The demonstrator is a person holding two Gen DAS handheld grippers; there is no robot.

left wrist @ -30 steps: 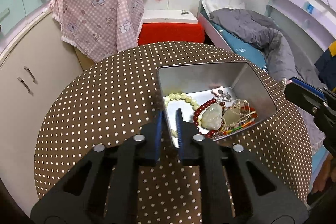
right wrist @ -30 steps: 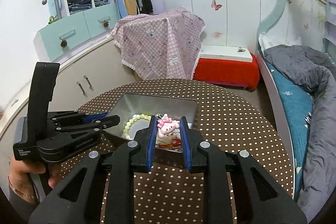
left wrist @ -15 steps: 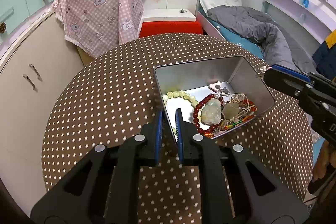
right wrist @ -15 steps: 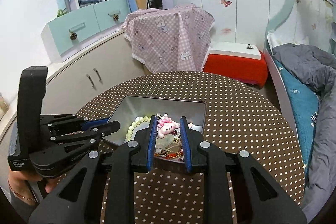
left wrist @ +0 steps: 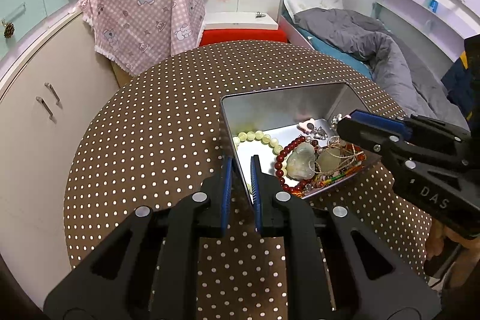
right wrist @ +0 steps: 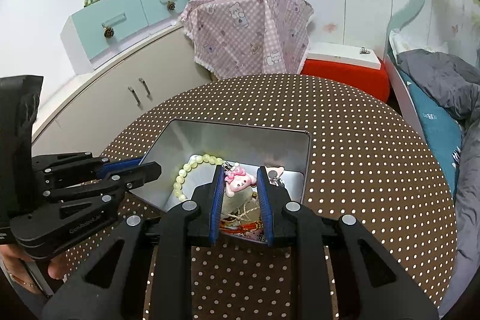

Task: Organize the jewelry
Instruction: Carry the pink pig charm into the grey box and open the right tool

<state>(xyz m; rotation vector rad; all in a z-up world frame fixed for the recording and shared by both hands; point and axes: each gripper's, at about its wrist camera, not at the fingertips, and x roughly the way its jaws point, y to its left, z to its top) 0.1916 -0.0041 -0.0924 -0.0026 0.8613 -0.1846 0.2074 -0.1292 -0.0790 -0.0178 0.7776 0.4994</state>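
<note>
Two grippers are in play over my round, polka-dotted table (left wrist: 150, 140), and both are clamped on something. My left gripper (left wrist: 241, 170) has its blue pads pinched on the near-left wall of the metal tin (left wrist: 279, 104), one pad outside and one inside. My right gripper (right wrist: 238, 185) pinches a pink cartoon charm (right wrist: 239, 180) just above the tin's contents. As for writing, the left wrist view shows "DAS" in pale letters on the side of my right gripper at about 3 o'clock; the right wrist view shows small print on the side of my left gripper at 8 o'clock, too blurred to read. Only the left view lays the tin's contents out plainly: a pale green bead bracelet (left wrist: 258, 137) at the tin's 10 o'clock, a dark red bead bracelet (left wrist: 283, 158) around a pale jade-like pendant (left wrist: 301, 161), and a tangle of cords and small charms (left wrist: 339, 161) toward 3 o'clock. Only the right view shows the held charm's face and bow, and my left hand (right wrist: 45, 266) under its gripper at 8 o'clock.
</note>
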